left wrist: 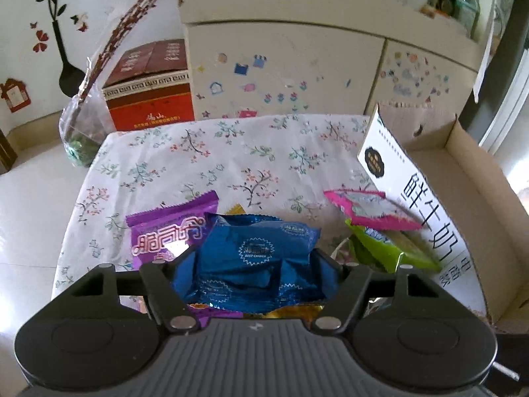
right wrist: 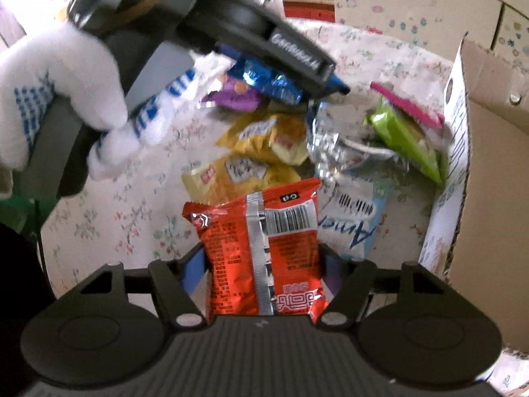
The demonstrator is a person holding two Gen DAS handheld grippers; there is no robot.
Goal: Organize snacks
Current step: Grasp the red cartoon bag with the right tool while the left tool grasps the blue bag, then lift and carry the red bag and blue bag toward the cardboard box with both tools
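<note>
A crumpled blue snack packet (left wrist: 258, 241) sits between the fingers of my left gripper (left wrist: 254, 254), whose pads press it from both sides. It lies over a purple packet (left wrist: 165, 231). My right gripper (right wrist: 261, 254) is shut on a red snack packet (right wrist: 261, 225), barcode side up. In the right wrist view the left gripper (right wrist: 330, 79) shows at the top, held by a white gloved hand (right wrist: 66, 92). Two yellow packets (right wrist: 264, 135) and a silver and pale blue packet (right wrist: 350, 215) lie between the grippers. A pink packet (left wrist: 367, 210) rests on a green one (left wrist: 390, 248).
The snacks lie on a table with a floral cloth (left wrist: 231, 152). An open cardboard box (left wrist: 463, 178) with a white printed flap (left wrist: 426, 205) stands at the table's right side. Beyond the table are a red carton (left wrist: 148, 99), a stickered cupboard (left wrist: 281, 72) and a vase of twigs (left wrist: 82, 132).
</note>
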